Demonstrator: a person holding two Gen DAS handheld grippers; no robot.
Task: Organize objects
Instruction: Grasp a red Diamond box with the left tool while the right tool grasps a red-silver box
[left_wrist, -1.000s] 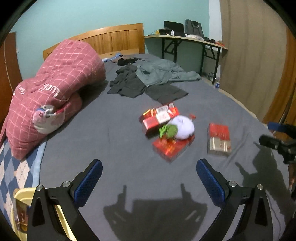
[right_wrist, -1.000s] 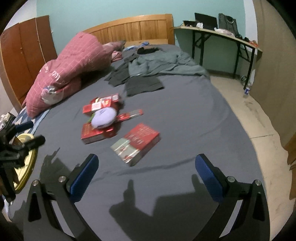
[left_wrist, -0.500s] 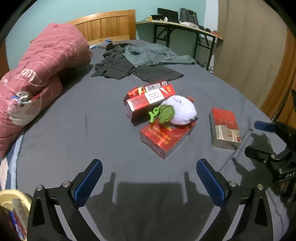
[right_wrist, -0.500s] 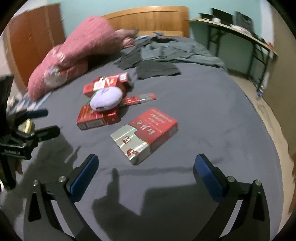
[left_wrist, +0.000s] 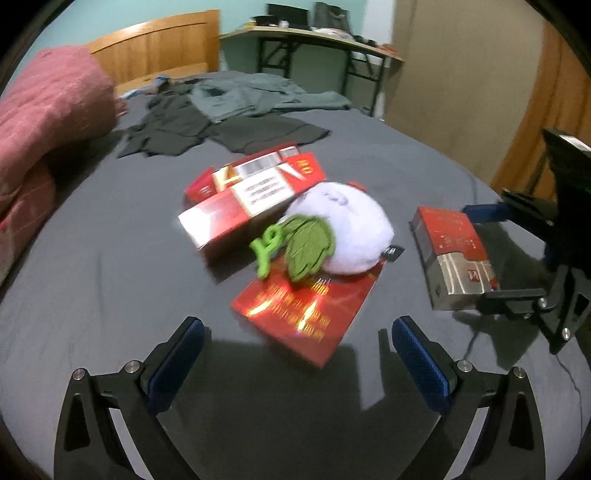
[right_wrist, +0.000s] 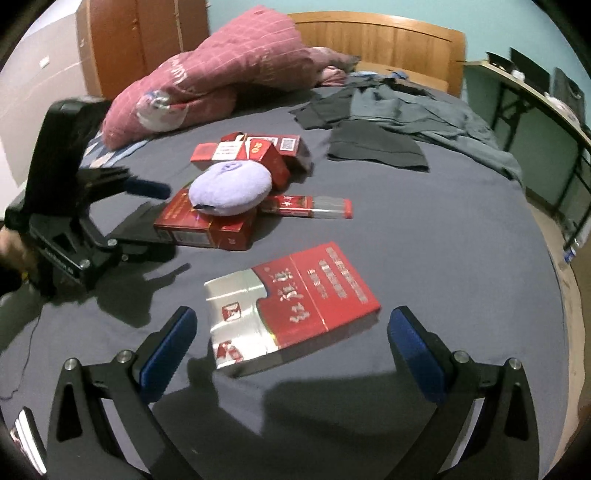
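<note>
Cardboard, light and stiff: the red-and-silver carton (right_wrist: 291, 306) lies flat on the bed (right_wrist: 443, 229) between the right gripper (right_wrist: 291, 347)'s wide, empty jaws; long edges probably grip best. Left gripper (left_wrist: 295, 350) gapes empty.

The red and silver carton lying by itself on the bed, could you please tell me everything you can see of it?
The red and silver carton is a flat rectangular box, seemingly glossy card, red over most of its top face with pale printed characters, and silver at one end with small red emblems. It looks closed and undamaged. It lies flat on the dark grey bedsheet, apart from the other cartons. It sits just ahead of the open right gripper, whose blue-padded fingers flank it without touching. Only the sheet touches it.
</note>
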